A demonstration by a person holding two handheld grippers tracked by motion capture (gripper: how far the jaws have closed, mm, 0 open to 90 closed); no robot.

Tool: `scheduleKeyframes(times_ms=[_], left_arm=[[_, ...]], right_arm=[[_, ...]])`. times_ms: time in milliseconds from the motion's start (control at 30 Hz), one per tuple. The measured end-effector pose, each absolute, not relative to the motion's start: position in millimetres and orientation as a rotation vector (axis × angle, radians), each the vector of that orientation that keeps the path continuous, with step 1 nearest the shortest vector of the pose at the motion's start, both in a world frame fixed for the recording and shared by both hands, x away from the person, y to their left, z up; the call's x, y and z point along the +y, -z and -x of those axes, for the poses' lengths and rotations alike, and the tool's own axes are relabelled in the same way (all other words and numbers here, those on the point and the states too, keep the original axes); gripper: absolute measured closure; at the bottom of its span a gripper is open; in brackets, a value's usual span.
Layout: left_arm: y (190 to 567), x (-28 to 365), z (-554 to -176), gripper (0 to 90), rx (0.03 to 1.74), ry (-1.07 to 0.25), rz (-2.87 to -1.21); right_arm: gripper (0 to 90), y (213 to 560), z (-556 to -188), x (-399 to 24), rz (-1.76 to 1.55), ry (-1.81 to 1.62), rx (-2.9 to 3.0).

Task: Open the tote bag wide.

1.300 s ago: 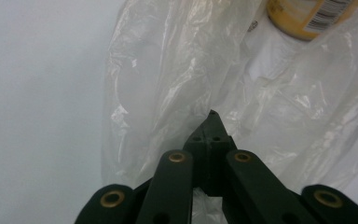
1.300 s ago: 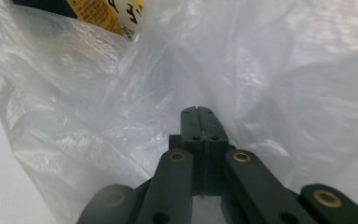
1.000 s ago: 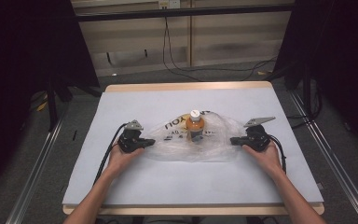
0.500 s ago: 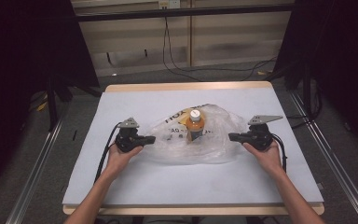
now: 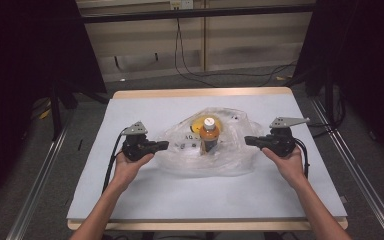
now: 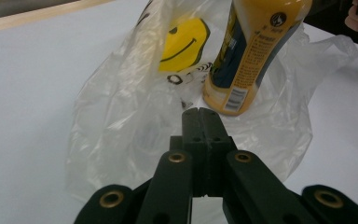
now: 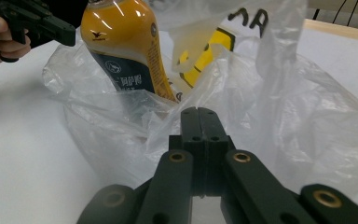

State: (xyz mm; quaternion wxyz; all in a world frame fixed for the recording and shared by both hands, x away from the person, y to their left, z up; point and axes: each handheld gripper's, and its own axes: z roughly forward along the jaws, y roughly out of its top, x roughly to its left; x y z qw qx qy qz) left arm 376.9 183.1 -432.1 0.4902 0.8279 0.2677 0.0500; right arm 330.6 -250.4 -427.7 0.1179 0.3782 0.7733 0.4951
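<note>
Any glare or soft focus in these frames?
High view: sharp table, dark surroundings. Left gripper view: jaws blurred up close, bottle fairly crisp. Right gripper view: glare spots on the bottle, plastic bag catching light.

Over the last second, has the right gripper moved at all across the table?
Yes. In the high view the right gripper has drawn outward toward the table's right edge, away from the bottle, with the plastic bag spreading wider.

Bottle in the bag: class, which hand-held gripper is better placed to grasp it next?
Probably left: the bottle stands exposed before the left hand-held gripper; bag folds screen it from the right hand-held gripper.
</note>
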Motion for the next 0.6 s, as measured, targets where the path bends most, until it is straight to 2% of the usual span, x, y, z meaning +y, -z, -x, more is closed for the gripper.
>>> scheduleKeyframes(times_ms=[267,600], left_arm=[[427.9,140.5,-377.5,90.0,0.563,-0.087,-2.055],[444.5,99.7,-382.0,90.0,0.542,-0.027,-2.127]], right_arm=[[90.0,414.7,-353.6,-230.2,-1.073,-1.445,2.291],[90.0,422.8,-387.0,-203.2,-1.094,-1.404,2.35]])
